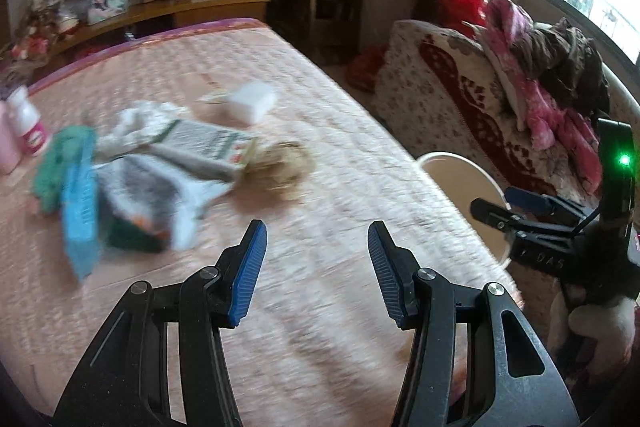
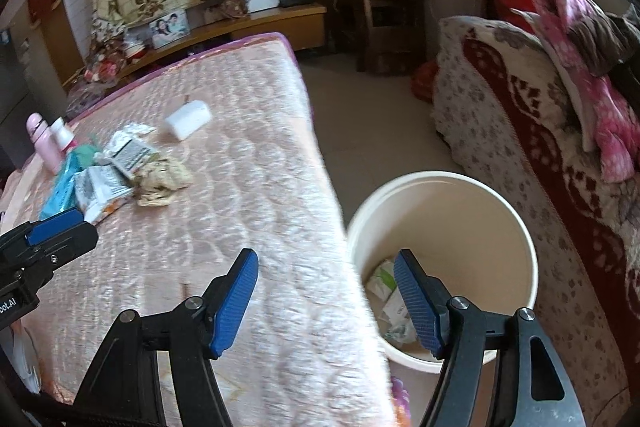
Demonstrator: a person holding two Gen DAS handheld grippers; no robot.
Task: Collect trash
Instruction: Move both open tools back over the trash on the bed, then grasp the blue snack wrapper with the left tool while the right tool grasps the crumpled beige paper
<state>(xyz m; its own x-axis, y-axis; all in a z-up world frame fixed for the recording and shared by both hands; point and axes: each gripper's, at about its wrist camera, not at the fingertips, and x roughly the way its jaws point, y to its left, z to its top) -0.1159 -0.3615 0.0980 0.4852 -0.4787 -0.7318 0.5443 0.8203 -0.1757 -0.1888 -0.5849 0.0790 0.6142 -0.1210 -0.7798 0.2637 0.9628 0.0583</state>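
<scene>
Here, on the bed (image 2: 248, 187), the trash lies in a heap toward my left: a blue packet (image 2: 60, 187), white wrappers (image 2: 100, 189), a carton (image 2: 130, 153) and crumpled paper (image 2: 162, 179), with a white block (image 2: 188, 119) apart beyond. My left gripper (image 1: 316, 267) hangs over the mattress, fingers spread and empty. My right gripper (image 2: 326, 301) gapes empty over the bed's edge and bucket (image 2: 500, 227), which holds scraps (image 2: 386, 291).

- Left wrist view: looks forward over the left tongs (image 1: 316, 267), low above the bed (image 1: 328, 163).
- Right wrist view: over the right tongs (image 2: 326, 301), at the bed's edge beside the bucket (image 2: 472, 227).
- Shared: bed, trash pile (image 1: 132, 167), bucket.
</scene>
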